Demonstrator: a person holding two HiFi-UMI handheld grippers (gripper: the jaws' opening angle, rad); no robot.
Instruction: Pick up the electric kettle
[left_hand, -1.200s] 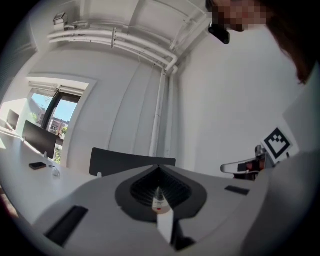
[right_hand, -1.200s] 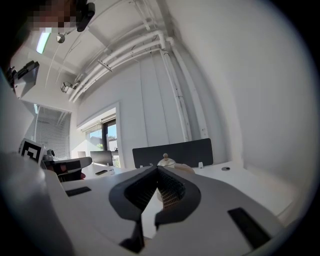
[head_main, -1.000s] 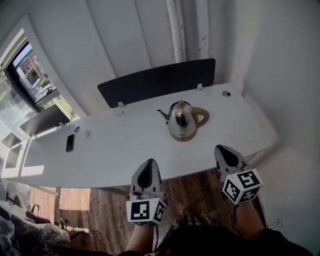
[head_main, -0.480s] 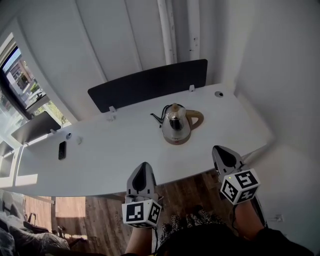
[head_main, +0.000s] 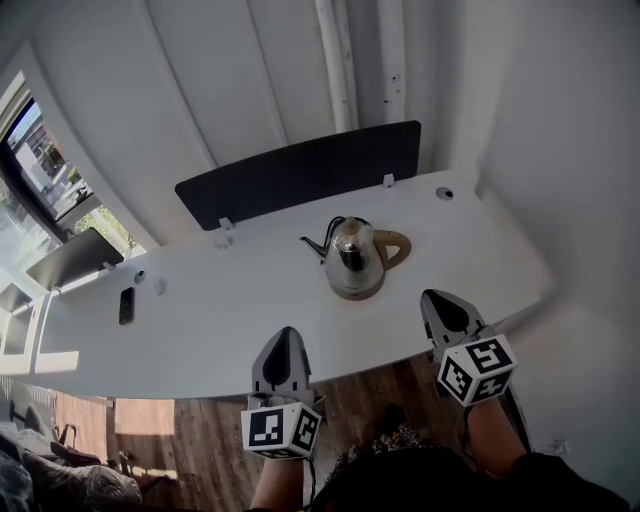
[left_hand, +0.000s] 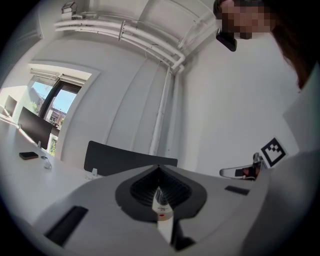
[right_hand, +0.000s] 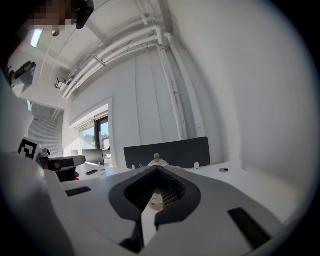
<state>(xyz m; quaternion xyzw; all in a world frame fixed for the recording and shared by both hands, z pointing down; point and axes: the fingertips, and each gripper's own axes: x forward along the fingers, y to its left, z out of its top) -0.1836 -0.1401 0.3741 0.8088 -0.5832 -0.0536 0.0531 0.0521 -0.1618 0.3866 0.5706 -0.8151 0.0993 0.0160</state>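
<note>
From the head view, the electric kettle (head_main: 352, 258) stands upright on the white worktop (head_main: 200, 320), a little right of its middle, with the spout towards the left, the wooden handle towards the right and a round base under it. Behind it a dark divider panel (head_main: 300, 172) runs along the far edge, and a small dark slab, probably a phone (head_main: 126, 305), lies far off to the left near a window (head_main: 40, 170). Both claws hang at the near edge of the worktop, well short of the kettle: the left claw (head_main: 285, 335) below and left of it, the right claw (head_main: 438, 303) below and right of it, each with its marker cube (head_main: 476, 369) at the back, above a wooden floor (head_main: 200, 420). In the left gripper view, the left claw (left_hand: 159, 186) has its two halves pressed together to a point with nothing between them; it looks across the worktop at the divider panel (left_hand: 120, 159), with the phone (left_hand: 28, 155) at the left and the right claw (left_hand: 240, 172) off to the right. In the right gripper view, the right claw (right_hand: 157, 187) is likewise pressed together and empty, and the knob and lid of the kettle (right_hand: 157, 160) peek just above its tip, in front of the divider panel (right_hand: 170, 151), apart from the claw.
</note>
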